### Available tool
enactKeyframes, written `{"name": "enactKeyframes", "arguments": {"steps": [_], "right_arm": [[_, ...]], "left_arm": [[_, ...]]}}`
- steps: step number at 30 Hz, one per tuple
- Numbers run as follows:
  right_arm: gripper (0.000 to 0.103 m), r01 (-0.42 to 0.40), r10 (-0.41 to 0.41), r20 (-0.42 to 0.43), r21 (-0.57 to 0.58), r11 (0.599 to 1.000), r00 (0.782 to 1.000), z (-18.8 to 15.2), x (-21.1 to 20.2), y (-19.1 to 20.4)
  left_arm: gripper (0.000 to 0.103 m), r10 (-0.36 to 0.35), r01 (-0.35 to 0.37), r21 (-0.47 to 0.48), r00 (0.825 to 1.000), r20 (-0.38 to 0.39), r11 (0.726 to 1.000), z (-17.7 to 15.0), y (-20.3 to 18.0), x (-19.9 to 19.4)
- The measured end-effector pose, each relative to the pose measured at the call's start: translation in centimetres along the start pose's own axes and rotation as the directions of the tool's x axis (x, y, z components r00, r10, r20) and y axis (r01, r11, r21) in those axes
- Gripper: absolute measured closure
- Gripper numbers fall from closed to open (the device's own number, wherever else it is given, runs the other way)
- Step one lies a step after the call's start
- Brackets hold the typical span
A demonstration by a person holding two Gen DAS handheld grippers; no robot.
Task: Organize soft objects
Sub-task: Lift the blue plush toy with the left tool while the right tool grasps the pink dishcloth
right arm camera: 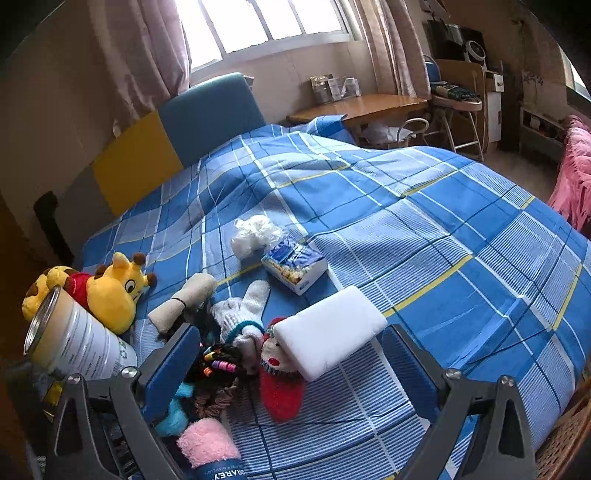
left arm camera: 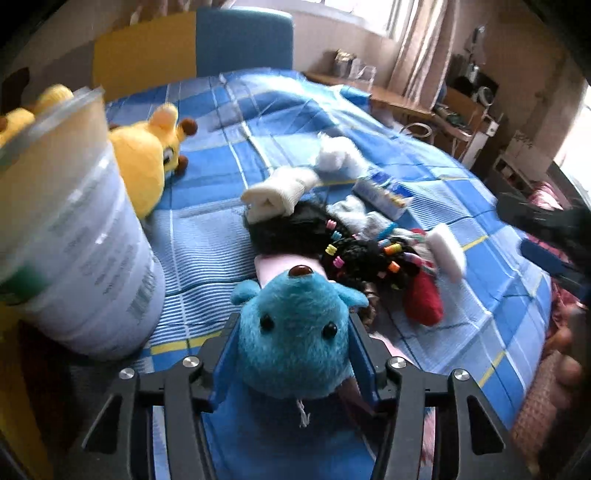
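Bedspread, blue plaid, under window

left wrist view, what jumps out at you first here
A blue plush toy fills the foreground, clamped between the left gripper fingers. Behind it a heap of soft things lies on the blue plaid bedspread, and a yellow giraffe plush lies at left beside a big white tub.

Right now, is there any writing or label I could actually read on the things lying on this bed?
"AREY": upside-down letters on the dark blue item at the bottom edge of the right wrist view; the word is cut off.
Large white canister: lines of print, a barcode and a recycling sign, too small to read.
Blue tissue pack: printed pattern, blurred, unreadable.
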State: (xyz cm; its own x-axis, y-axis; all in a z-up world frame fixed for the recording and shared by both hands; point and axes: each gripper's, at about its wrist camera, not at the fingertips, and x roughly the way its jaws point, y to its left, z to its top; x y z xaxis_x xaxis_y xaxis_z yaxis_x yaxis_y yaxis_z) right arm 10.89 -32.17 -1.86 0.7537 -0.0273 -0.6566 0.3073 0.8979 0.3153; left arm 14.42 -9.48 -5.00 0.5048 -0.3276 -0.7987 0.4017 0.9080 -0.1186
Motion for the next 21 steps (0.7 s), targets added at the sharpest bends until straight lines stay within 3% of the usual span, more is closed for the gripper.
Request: {"name": "enactKeyframes", "arguments": {"steps": [6,13,16,21], "right_arm": [[0.003,-0.034,0.034,-0.051,-0.001,0.999,0.998,-0.2,0.7,0.2],[0.012,-0.136,0.13,-0.122,-0.039,0.99,0.984,-0.9,1.4,1.6],[0.012,-0.199,0.186,-0.176,-0.057,0.978,0.967,-1.4,1.9,2.5],[0.02,-0.287,0.254,-0.312,-0.064,0.956,0.916,-2.6,3.3,3.8]], "left_arm": [[0.048,0.004,-0.004,-0.011,0.999,0.032,1.0,-2.4,0.1,-3.1],[0.048,0.026,-0.024,-0.03,0.998,0.057,0.999,-4.4,0.3,-5.2],[0.048,0.03,-0.027,-0.042,0.997,0.065,0.999,-5.0,0.5,-6.0],[0.048,0.036,-0.03,-0.065,0.996,0.085,0.997,-5.6,1.0,-7.3]]}}
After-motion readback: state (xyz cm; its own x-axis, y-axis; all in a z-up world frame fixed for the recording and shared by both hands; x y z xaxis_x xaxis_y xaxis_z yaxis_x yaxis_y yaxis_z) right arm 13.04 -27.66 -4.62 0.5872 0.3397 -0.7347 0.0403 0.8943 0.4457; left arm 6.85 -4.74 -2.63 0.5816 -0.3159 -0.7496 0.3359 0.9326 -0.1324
